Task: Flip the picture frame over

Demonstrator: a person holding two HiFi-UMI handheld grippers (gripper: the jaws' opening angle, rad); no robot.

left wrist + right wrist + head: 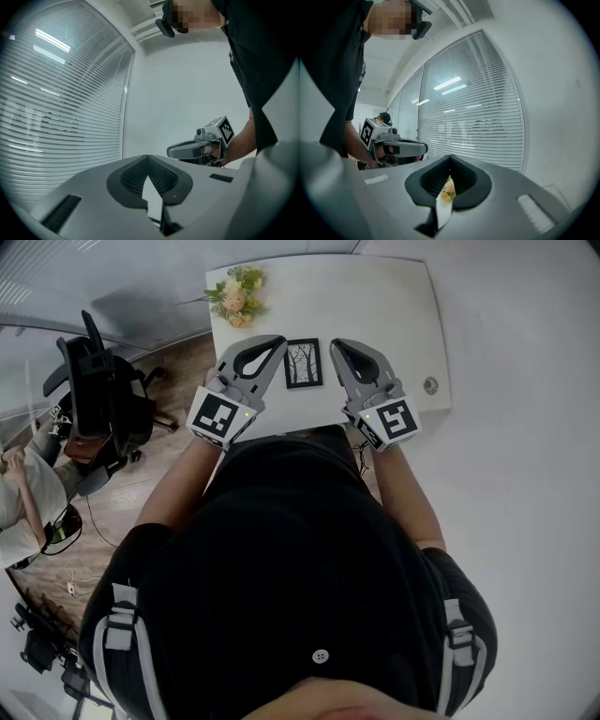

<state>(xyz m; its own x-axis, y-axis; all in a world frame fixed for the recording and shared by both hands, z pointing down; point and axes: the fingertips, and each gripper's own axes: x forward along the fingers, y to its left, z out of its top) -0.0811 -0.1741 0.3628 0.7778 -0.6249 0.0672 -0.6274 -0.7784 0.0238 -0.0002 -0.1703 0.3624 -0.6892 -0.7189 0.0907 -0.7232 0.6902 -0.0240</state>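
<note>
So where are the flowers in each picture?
Head view: the flowers sit at the far left corner of the table, beyond the left gripper.
Left gripper view: not in it.
Right gripper view: low centre, peeking through the gap between the jaws.
Shared landmark: the left gripper, in all three views.

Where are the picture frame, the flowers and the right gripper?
picture frame (303, 363), head view, on the middle of its picture.
flowers (237, 296), head view, on the pale blooms at the bunch's middle.
right gripper (338, 346), head view, at its fingertips, which are shut together.
</note>
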